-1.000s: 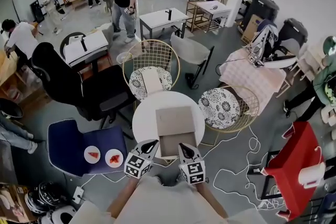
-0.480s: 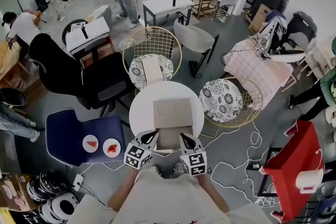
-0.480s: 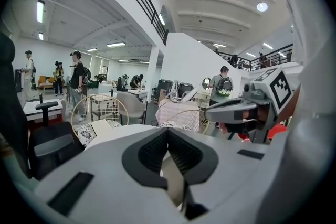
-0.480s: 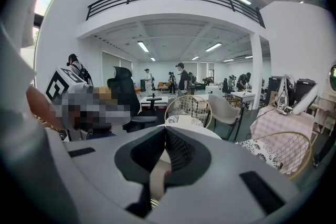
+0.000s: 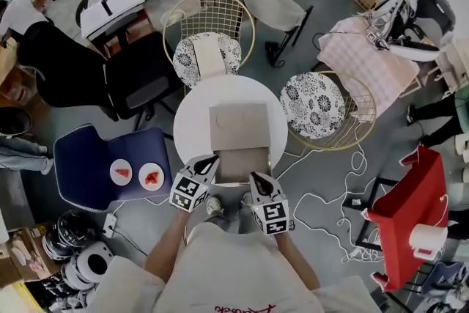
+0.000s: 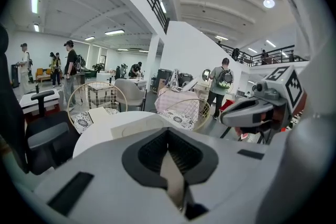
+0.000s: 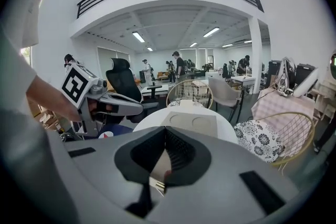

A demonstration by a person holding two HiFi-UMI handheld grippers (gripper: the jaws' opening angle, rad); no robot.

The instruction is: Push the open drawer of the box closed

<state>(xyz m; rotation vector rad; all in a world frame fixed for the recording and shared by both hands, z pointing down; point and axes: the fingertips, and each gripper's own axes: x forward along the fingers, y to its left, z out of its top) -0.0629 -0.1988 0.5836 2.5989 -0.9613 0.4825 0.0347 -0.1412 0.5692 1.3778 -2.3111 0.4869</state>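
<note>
A brown cardboard box [image 5: 239, 126] lies on the round white table [image 5: 190, 121]. Its drawer [image 5: 242, 163] stands pulled out toward me. My left gripper [image 5: 212, 160] is at the drawer's front left corner, my right gripper [image 5: 255, 179] at its front right corner; both look shut and hold nothing. The left gripper view has shut jaws [image 6: 168, 132] with the box top [image 6: 139, 126] beyond and the right gripper [image 6: 252, 113] beside. From the right gripper view, shut jaws [image 7: 165, 131] point at the box [image 7: 191, 124], with the left gripper [image 7: 113, 105] alongside. Contact with the drawer is hidden.
Two gold wire chairs with patterned cushions [image 5: 207, 55] [image 5: 315, 105] stand behind and right of the table. A blue chair [image 5: 95, 157] with two small plates is at the left, a black office chair [image 5: 139, 77] behind it. Cables [image 5: 344, 209] lie on the floor by a red stand [image 5: 410, 216].
The head view has tilted, so the table sits higher in the frame. Both grippers have stayed at the drawer's front corners. The drawer looks about as far out as before.
</note>
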